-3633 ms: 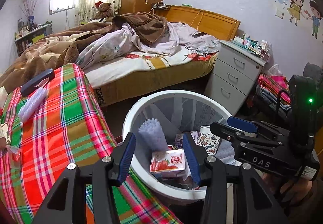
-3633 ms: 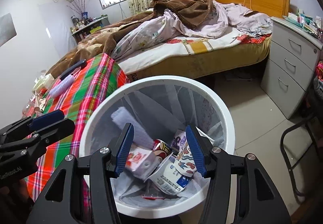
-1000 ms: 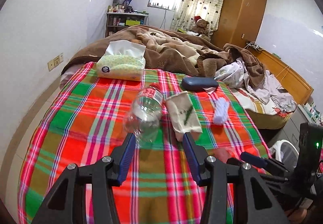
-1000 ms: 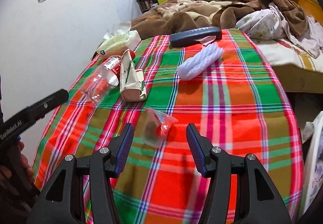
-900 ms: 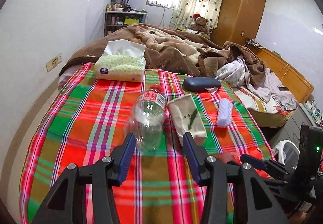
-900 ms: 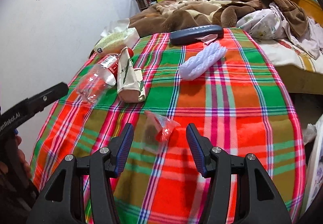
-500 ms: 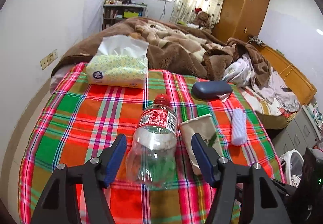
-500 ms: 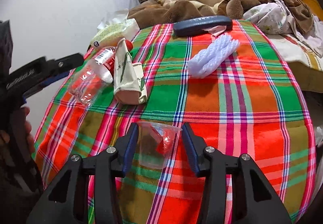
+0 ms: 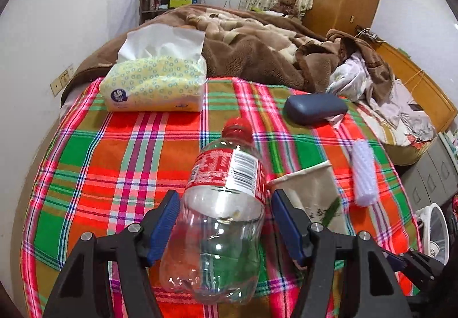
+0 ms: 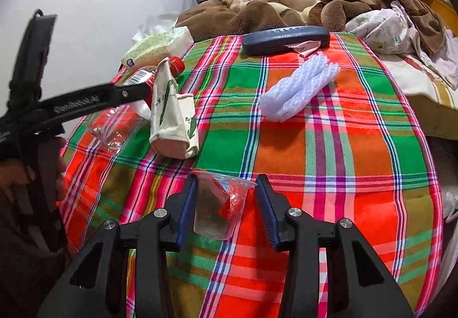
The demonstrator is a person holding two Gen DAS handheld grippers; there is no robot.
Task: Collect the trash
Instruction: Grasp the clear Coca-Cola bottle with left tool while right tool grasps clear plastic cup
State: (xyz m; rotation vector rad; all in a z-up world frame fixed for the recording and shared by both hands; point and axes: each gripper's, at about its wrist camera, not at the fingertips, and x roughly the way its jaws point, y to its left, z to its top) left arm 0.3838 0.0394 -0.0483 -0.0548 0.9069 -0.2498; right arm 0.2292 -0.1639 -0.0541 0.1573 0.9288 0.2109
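now the left gripper [image 9: 224, 227] sits low over the plaid tablecloth [image 9: 114, 163], jaws spread wide on either side of a clear plastic bottle [image 9: 220, 217] that lies on its side, red cap pointing away toward the far edge. both blue pads flank the bottle's wide lower body, a sliver of gap visible on each side, so nothing is clamped. just right of the bottle lies a crumpled paper bag [image 9: 315, 195], touching it or nearly so. further right, toward the right edge of the cloth, a white foam net sleeve [image 9: 363, 172] lies alone.

over on the other side, the right gripper [image 10: 226, 210] is also parted, its fingers bracketing a small clear plastic cup [image 10: 217, 203] with a red scrap inside, near the front edge of the cloth. the left pad is right against the cup's side; the right pad stands clear of it.

at the far edge a tissue pack [image 9: 156, 83] sits toward the left corner, and a dark blue case [image 9: 315, 107] rests toward the right. beyond the right edge, low down, the white rim of a trash bin [image 9: 435, 229] peeks into the left wrist view. a brown blanket [image 9: 257, 43] covers the bed behind.
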